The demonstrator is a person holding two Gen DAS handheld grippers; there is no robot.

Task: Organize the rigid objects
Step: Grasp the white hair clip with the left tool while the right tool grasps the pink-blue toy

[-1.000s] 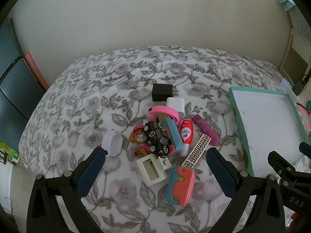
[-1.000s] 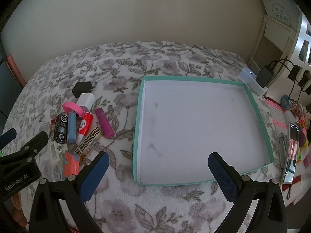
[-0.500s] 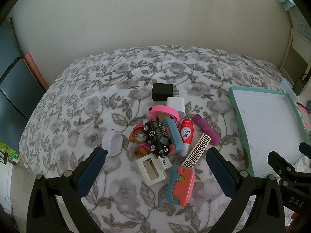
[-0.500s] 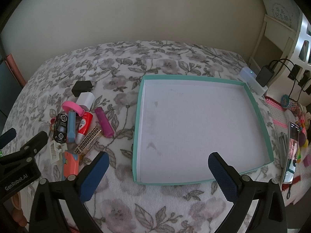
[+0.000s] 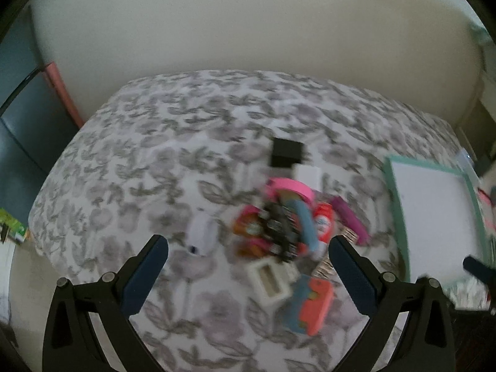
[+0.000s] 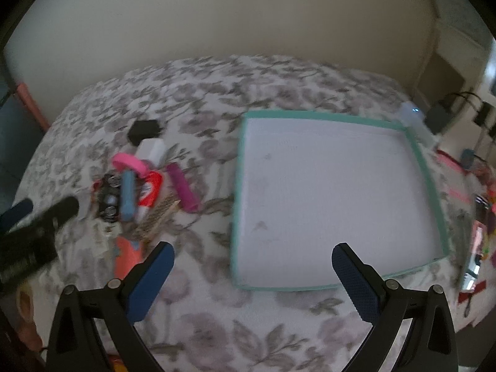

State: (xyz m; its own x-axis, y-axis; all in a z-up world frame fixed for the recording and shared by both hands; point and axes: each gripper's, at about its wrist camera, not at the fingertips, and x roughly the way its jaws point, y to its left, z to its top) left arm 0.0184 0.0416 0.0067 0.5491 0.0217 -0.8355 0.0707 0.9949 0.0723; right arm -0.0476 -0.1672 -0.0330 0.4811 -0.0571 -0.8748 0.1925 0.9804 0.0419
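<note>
A pile of small rigid things lies on the floral bed cover: a black charger (image 5: pixel 286 152), a white adapter (image 5: pixel 307 176), a pink ring (image 5: pixel 290 187), a black toy car (image 5: pixel 279 231), a blue bar (image 5: pixel 305 220), a red tube (image 5: pixel 322 220), a magenta bar (image 5: pixel 348 218), a white cap (image 5: pixel 201 232), a white case (image 5: pixel 269 282) and a coral-and-blue case (image 5: pixel 310 305). My left gripper (image 5: pixel 248 272) hangs open above the pile's near side. The teal-rimmed white tray (image 6: pixel 429 183) lies to the right, with my open right gripper (image 6: pixel 252 282) above its near edge. Both views are blurred.
A beige wall runs behind the bed. A dark cabinet (image 5: pixel 18 130) with a pink edge stands at the left. At the right, beyond the tray, are a white power bank (image 6: pixel 410 114), a black plug with cables (image 6: pixel 438 114) and colourful clutter (image 6: pixel 479 217).
Both cameras have shifted and the views are now motion-blurred. The pile sits further right in the left wrist view. The objects and tray lie as before; both grippers stay open.
</note>
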